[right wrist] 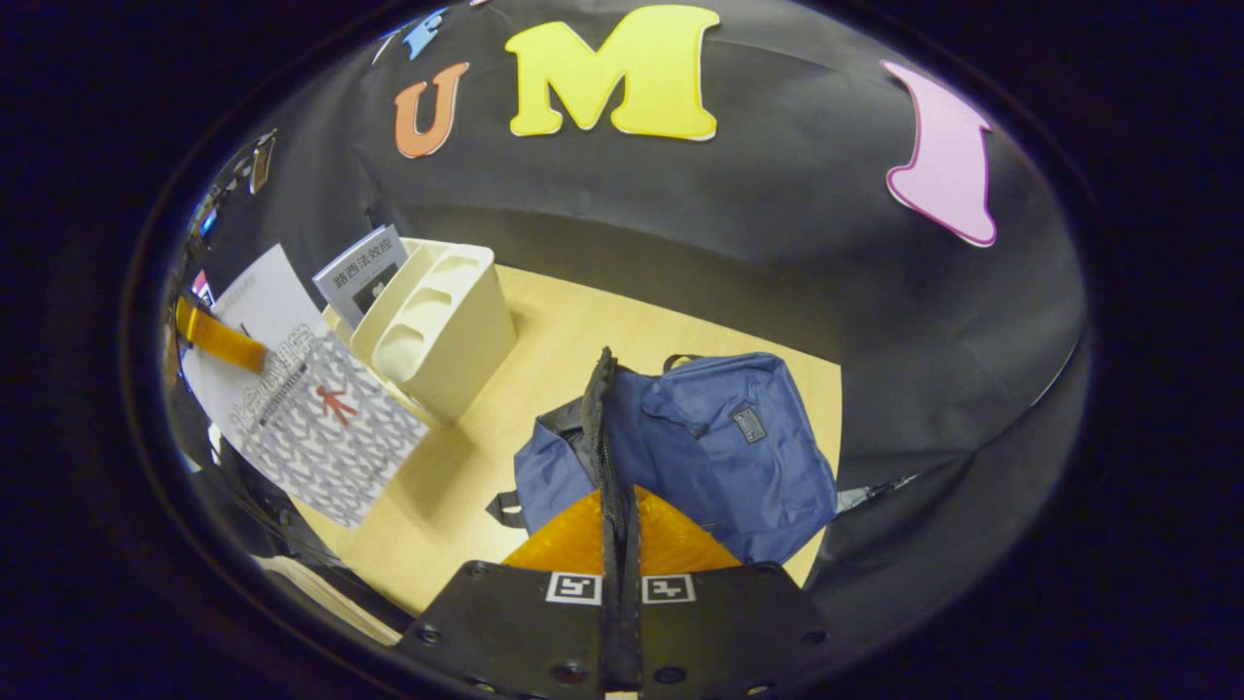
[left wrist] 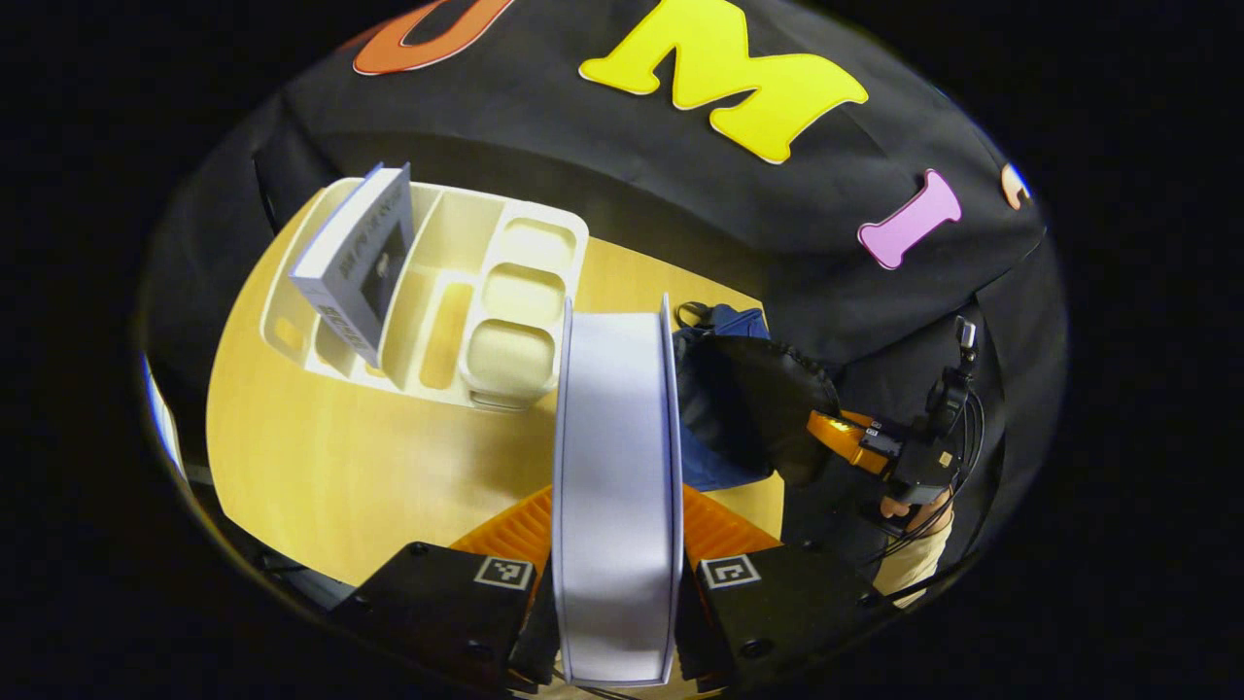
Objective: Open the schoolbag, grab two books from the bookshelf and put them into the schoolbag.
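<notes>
Left gripper view, book (left wrist: 616, 486) clamped between fingers (left wrist: 505, 540)

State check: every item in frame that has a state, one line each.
schoolbag: on the table, flap pulled up and open.
flap: pinched in the right tool.
held book: clamped in the left tool, off the shelf, in the air.
second book: tilted, standing in the bookshelf.

Both views high, angled down at table (left wrist: 321, 467). Left faces bookshelf (left wrist: 486, 282); right faces schoolbag (right wrist: 739, 437). Both share bookshelf, schoolbag.
</notes>
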